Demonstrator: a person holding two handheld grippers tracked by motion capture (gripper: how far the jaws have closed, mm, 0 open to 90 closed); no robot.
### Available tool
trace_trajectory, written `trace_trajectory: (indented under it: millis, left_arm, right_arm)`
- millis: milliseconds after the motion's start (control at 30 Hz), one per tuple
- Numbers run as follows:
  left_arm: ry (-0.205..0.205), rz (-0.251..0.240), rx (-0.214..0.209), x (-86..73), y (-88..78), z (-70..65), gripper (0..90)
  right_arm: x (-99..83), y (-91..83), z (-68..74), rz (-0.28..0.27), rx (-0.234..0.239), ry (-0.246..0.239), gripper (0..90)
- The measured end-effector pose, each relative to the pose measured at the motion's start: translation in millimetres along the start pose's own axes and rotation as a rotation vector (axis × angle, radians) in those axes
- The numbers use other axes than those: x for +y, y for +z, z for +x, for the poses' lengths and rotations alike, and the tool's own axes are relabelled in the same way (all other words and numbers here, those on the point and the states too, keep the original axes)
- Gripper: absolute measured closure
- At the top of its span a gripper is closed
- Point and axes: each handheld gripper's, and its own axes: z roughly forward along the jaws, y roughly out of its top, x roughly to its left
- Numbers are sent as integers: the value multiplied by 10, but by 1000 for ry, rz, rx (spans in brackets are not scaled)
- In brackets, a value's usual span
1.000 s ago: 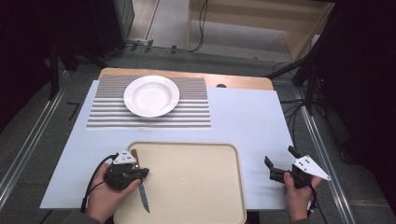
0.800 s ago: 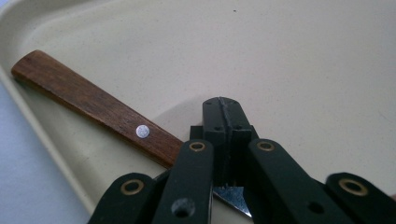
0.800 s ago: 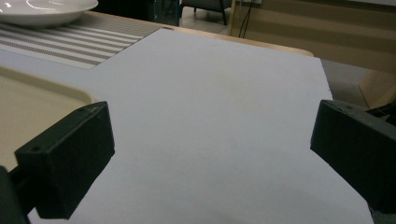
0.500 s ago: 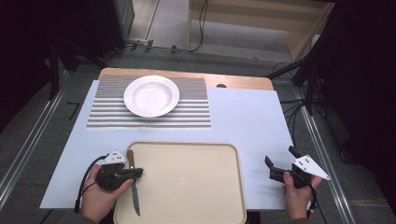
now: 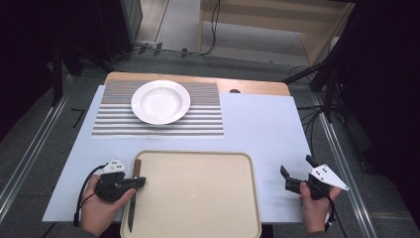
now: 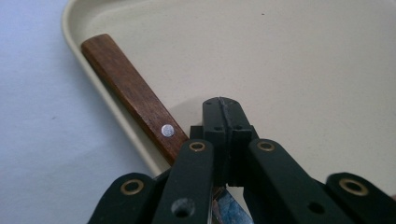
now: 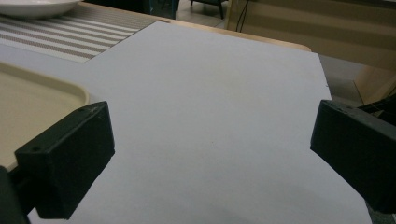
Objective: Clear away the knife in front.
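The knife (image 5: 132,198) lies along the left inner edge of the tray (image 5: 198,158), wooden handle toward the plate (image 5: 160,101), blade toward the person. The left gripper (image 5: 137,182) sits over its middle, fingers clenched; I cannot tell whether they pinch the knife. To lift it well, grip at the handle's riveted end and raise it level, clear of the tray's rim. The left gripper view shows rivet and wood grain. Right of the tray, the right gripper (image 5: 287,178) hangs released over bare tabletop (image 5: 257,124).
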Motion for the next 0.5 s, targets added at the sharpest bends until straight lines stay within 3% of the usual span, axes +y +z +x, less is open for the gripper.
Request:
trace_trajectory:
  millis: [467,500]
  left_arm:
    - [6,-9,-6,-14,-11,15,891]
    - [10,-14,-13,-17,-17,16,849]
  right_arm:
    - [0,0,-5,0,5,1,0]
    - [1,0,-5,2,5,2,0]
